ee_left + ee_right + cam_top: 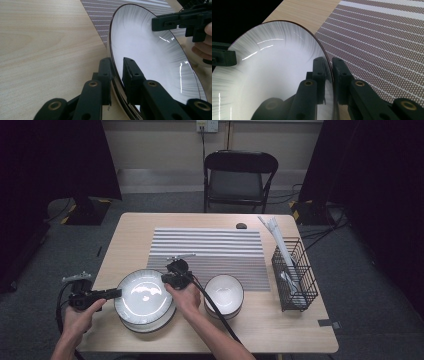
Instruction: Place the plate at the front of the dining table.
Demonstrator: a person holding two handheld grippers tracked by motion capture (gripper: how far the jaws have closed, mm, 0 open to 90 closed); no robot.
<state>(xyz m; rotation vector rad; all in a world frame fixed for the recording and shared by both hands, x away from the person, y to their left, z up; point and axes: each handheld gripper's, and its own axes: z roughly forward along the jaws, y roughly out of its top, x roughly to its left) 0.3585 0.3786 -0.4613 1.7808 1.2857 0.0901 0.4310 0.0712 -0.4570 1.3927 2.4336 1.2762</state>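
I have my left gripper point(116, 293) and right gripper point(165, 278) each clamped on opposite rims of the top plate point(142, 296), above the stack; next I'd carry it level to the striped mat point(220, 250)

The high view looks forward and down over the whole desk point(300, 330); both gripper views sit close along their jaws, sharing the plate point(150, 57).
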